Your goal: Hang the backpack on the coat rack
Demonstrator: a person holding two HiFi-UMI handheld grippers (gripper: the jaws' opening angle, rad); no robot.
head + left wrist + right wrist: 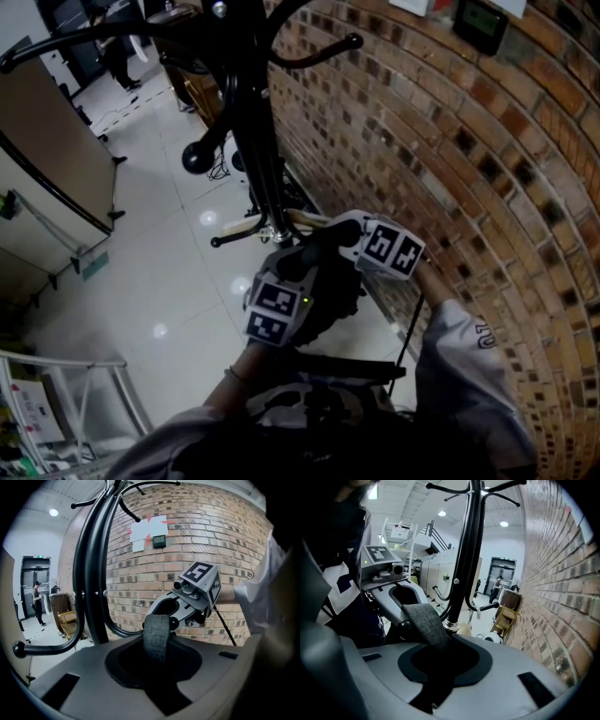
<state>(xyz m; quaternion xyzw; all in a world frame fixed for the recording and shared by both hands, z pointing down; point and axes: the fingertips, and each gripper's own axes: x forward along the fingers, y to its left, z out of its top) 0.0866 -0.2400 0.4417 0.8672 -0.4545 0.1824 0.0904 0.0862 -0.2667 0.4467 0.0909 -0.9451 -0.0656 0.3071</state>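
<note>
The black coat rack [253, 141] stands close to the brick wall, its curved hooks [319, 56] spreading above and a ball-tipped hook [197, 157] lower down. Just in front of its pole, the dark backpack [333, 295] hangs between my two grippers. My left gripper [295, 267] and right gripper [323, 239] face each other, each shut on one end of the backpack's grey woven strap [157, 634]. In the left gripper view the strap runs from my jaws up to the right gripper [161, 613]. In the right gripper view the same strap [424, 620] leads to the left gripper [407, 613].
The brick wall [450, 187] fills the right side. A glossy white floor [169, 272] lies below, with a tan partition [47, 141] and a white wire shelf [75, 394] at the left. A wooden chair [506, 616] stands beyond the rack, and a person [37, 602] is far off.
</note>
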